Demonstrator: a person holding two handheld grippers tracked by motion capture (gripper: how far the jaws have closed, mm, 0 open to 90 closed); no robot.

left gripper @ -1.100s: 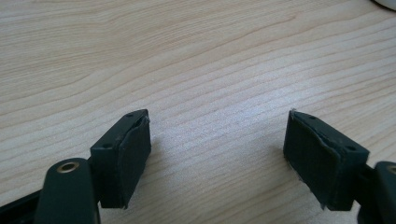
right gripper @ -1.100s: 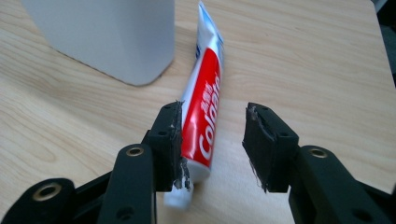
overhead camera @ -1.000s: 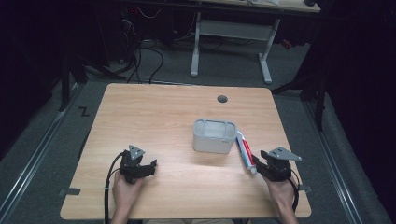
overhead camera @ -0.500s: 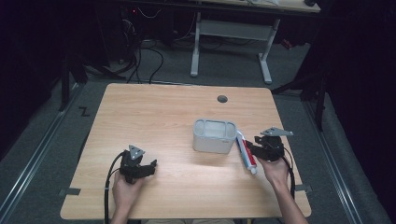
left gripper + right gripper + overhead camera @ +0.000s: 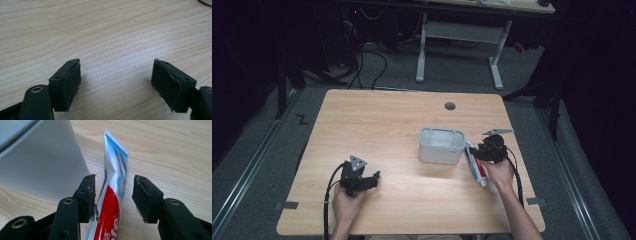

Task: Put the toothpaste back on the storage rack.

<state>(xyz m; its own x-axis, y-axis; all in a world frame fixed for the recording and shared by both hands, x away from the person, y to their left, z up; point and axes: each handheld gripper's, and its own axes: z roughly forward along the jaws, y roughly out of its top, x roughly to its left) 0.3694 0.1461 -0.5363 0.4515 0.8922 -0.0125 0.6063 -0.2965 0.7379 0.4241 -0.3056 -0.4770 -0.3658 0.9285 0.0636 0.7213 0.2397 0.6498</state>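
Right gripper point(image 5: 113, 200) straddles the red, white and blue toothpaste tube point(image 5: 113, 195), jaws having just been opening and now parted, one pad at or near the tube's edge, the other apart. That tube lies flat on the light wooden table point(image 5: 377, 120), just beside the grey rounded plastic container point(image 5: 441, 146), near the table's right edge. Left gripper point(image 5: 116, 82) rests low over bare wood well apart from both, jaws spread wide with nothing between them.
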